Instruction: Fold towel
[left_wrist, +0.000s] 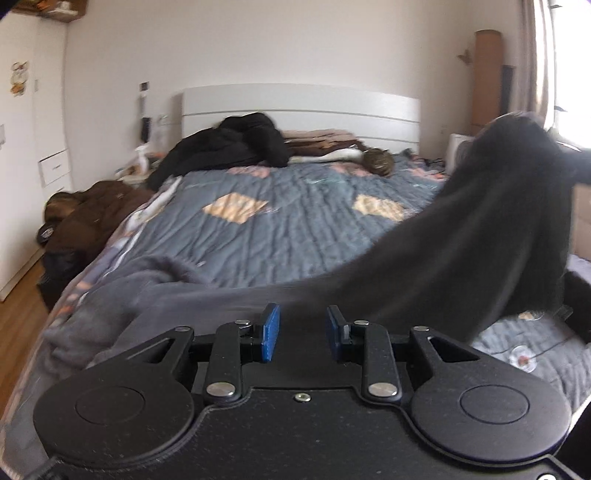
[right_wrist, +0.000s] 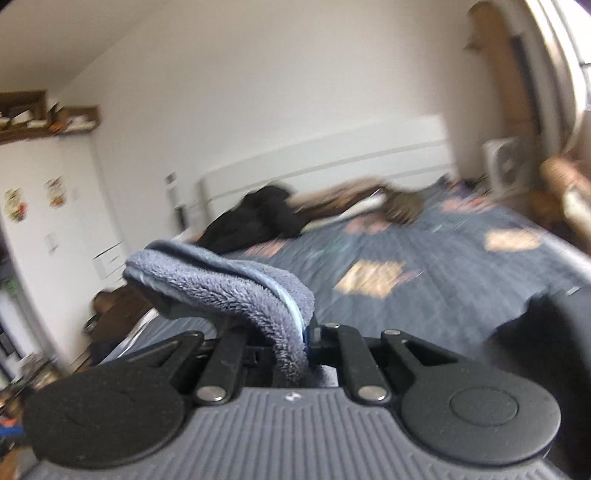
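1. Left wrist view: the left gripper (left_wrist: 302, 334) hangs low over the near edge of the bed (left_wrist: 295, 221), its blue pads (left_wrist: 270, 332) apart with a clear gap and nothing between them.
2. The towel (left_wrist: 480, 236), dark grey here, lies partly on the quilt just ahead of the pads and rises in a blurred sheet to the upper right, where its top end is lifted high near the window (left_wrist: 565, 55).
3. The towel's lower part spreads leftward across the near corner of the bed in loose folds.
4. Farther back a black coat (left_wrist: 236, 144) lies by the white headboard (left_wrist: 303, 107); a brown coat (left_wrist: 99, 218) is heaped at the bed's left side.
5. Right wrist view: the right gripper (right_wrist: 308, 347) is closed on the towel (right_wrist: 229, 288), which looks blue-grey and fluffy here.
6. The cloth is pinched between the fingers, and an edge with a pale hem curls up and over to the left above the left finger.
7. This view is tilted and blurred; the bed (right_wrist: 424, 266) and headboard (right_wrist: 332, 162) slant behind.
8. A dark shape (right_wrist: 554, 325) at the right edge is too blurred to identify.
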